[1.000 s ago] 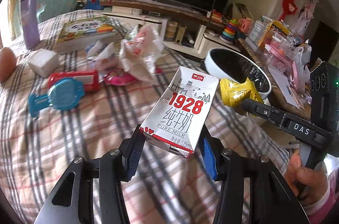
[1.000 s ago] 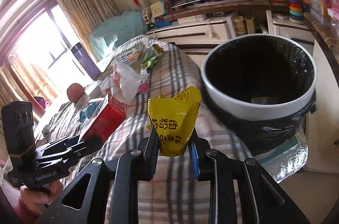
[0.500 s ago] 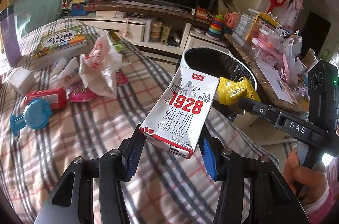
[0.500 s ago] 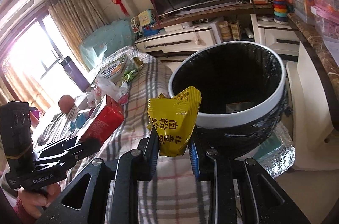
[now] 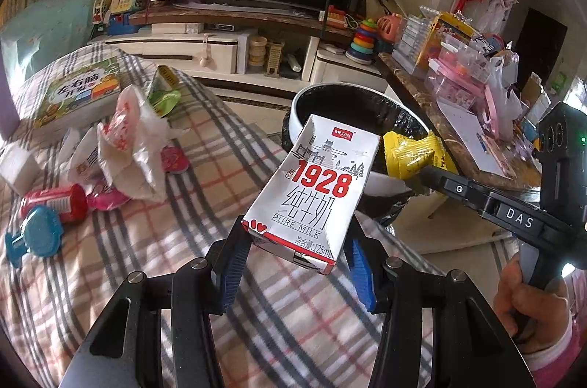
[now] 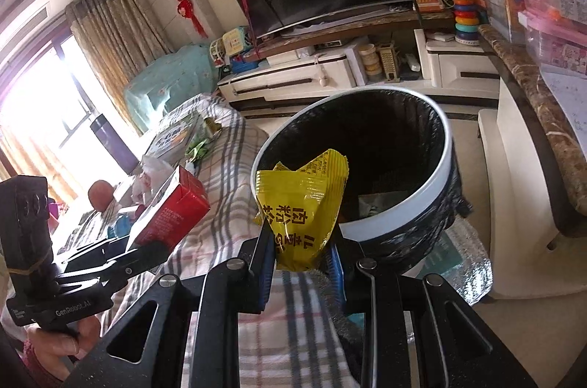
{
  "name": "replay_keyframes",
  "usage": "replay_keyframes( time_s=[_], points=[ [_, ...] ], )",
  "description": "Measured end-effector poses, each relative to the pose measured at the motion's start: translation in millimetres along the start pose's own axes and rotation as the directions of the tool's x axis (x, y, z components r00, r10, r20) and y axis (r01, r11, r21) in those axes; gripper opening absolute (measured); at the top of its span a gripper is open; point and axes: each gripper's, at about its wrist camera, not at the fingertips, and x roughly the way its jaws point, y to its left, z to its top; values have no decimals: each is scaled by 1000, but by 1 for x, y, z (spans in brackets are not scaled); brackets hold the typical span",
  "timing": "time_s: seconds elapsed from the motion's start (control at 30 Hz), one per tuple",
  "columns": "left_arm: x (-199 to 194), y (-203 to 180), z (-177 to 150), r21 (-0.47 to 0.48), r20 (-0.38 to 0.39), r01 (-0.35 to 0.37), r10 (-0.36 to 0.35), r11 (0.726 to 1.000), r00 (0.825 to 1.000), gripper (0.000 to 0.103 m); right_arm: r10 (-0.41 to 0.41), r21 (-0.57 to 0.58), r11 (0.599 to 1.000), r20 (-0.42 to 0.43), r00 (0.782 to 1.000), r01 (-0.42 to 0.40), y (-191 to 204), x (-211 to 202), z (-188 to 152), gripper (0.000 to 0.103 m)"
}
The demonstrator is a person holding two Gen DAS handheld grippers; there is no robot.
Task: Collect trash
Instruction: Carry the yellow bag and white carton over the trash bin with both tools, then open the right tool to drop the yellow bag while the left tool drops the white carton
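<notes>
At the near edge of the plaid-covered bed [image 5: 154,241], both tools are loaded. Left gripper [image 5: 293,263] clamps the white-and-red flattened milk carton [image 5: 315,189] by its lower end, long axis tilted up and forward toward the bin. Right gripper [image 6: 299,263] pinches the crumpled yellow foil snack wrapper [image 6: 301,204] at its base, open torn top upward. Round black-lined bin with white rim [image 6: 436,193] stands just off the bed's right edge, directly ahead of the right gripper; wrapper's top overlaps the near rim in view. Right hand nearer, so judged to release first; carton lies left of the bin. Further up the bed: white plastic bag [image 5: 128,145], red can [image 5: 55,202], still uncollected
</notes>
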Motion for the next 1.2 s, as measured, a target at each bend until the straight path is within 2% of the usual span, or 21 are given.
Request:
replay_keyframes(
  time_s=[0.6,1.2],
  points=[
    [41,-23,35,61,-22,3,-1,998,1000,49,-59,6,998,17,998,59,-30,3,29,26],
    [76,-32,66,79,-40,-4,7,997,999,49,-71,-23,997,-29,997,70,-36,19,46,26]
  ],
)
